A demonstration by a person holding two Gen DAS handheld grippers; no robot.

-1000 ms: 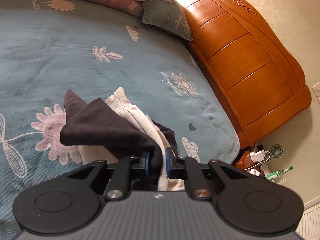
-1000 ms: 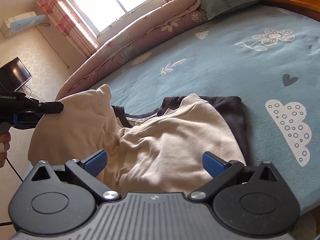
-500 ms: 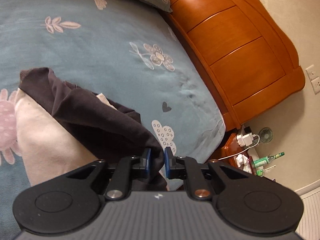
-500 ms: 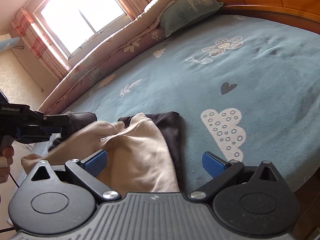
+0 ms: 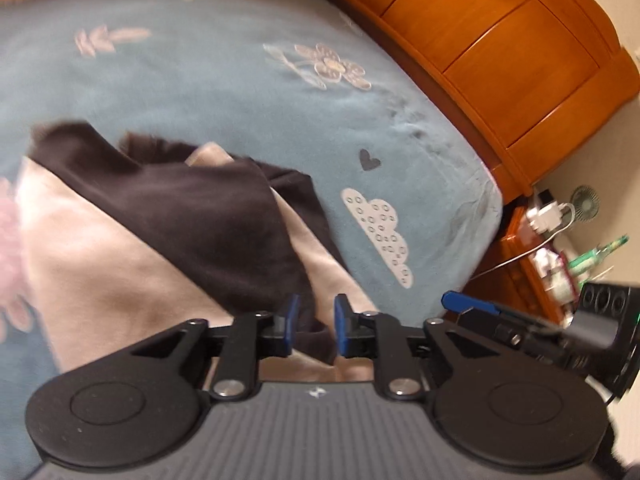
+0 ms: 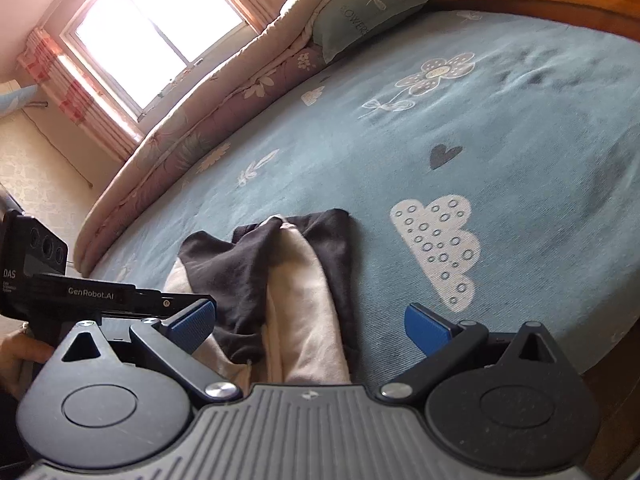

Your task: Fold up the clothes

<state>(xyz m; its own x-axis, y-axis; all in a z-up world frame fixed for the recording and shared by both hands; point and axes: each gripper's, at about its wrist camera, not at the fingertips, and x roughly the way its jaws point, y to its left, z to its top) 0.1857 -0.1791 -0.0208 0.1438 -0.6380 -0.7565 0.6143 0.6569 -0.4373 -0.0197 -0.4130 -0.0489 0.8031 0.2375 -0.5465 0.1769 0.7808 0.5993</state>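
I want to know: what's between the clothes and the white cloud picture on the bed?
Only bare blue bedspread lies between the clothes and the cloud, seen in the right wrist view.

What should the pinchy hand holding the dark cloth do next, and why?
Probably let go. The left gripper has a bit of the dark flap between its fingers, and that flap already lies folded across the beige garment on the bed. The right gripper is open and holds nothing.

Sunlit window [image 6: 160, 36] beside wooden headboard [image 5: 500, 52].
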